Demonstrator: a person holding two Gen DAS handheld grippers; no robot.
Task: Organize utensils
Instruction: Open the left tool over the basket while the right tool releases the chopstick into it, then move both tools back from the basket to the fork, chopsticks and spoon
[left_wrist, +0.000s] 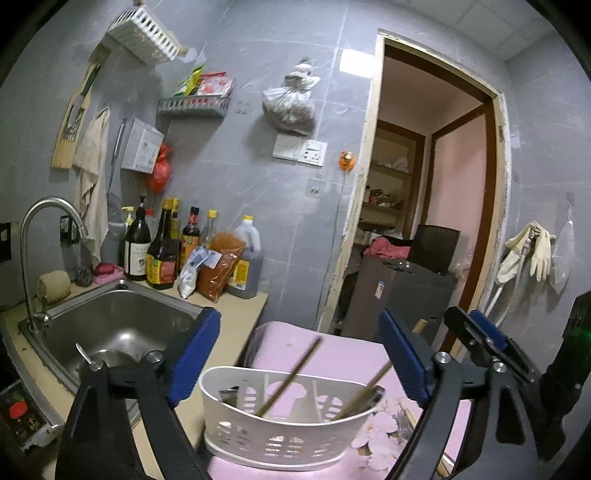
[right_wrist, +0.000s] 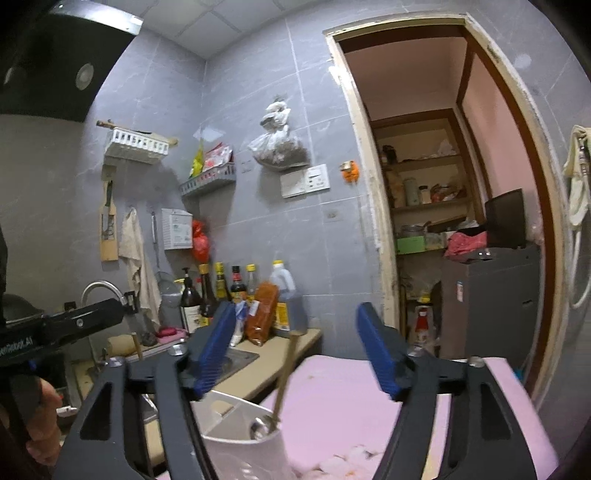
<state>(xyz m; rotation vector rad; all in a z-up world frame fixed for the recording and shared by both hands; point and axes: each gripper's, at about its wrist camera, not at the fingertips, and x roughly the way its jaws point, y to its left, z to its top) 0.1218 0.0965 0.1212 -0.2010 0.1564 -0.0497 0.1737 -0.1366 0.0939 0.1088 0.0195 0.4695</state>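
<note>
White slotted plastic caddy sits near me on the pink-covered desk, brown chopsticks leaning inside. My left gripper and right gripper both gape, holding nothing.

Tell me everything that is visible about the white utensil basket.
The white utensil basket looks like plastic, curved in front, with slotted lower walls and cut-outs in its dividers. It stands upright on the pink flowered cloth, beside the counter edge. Thin brown chopsticks lean in its compartments, and a metal spoon lies in one end. No gripper touches it.
</note>
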